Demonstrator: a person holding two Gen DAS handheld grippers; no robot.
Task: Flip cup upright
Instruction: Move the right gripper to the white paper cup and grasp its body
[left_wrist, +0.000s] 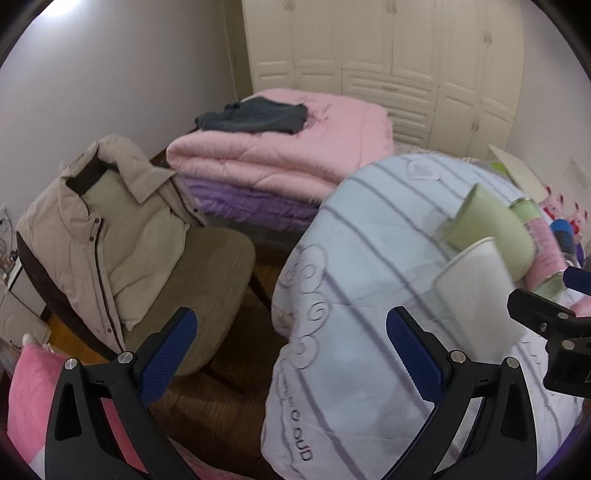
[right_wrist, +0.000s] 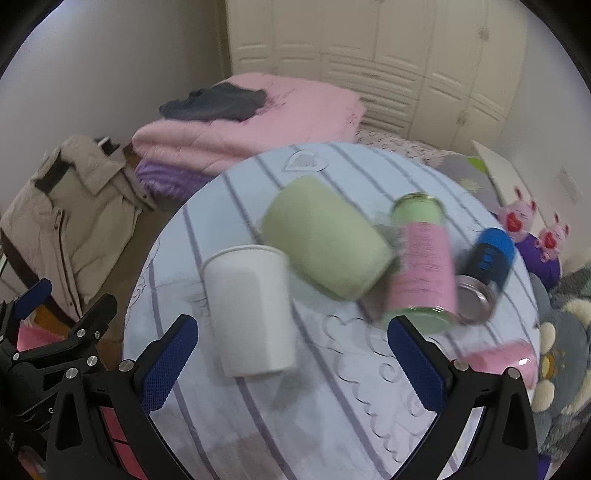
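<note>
A white paper cup (right_wrist: 251, 310) lies on its side on the striped light-blue quilt (right_wrist: 258, 424), rim pointing away from me. It also shows in the left wrist view (left_wrist: 476, 288). My right gripper (right_wrist: 291, 354) is open and empty, its blue pads either side of the cup's near end, not touching it. My left gripper (left_wrist: 291, 354) is open and empty, hovering off the quilt's left edge over the floor and chair. The left gripper also shows at the left edge of the right wrist view (right_wrist: 66, 299).
A green cup (right_wrist: 325, 236), a pink-green can (right_wrist: 421, 258), a blue-black can (right_wrist: 487, 266) and a pink roll (right_wrist: 502, 358) lie on the quilt. A chair with a beige jacket (left_wrist: 110, 236) stands left. Folded pink bedding (left_wrist: 280, 147) lies behind, plush toys (right_wrist: 561, 362) right.
</note>
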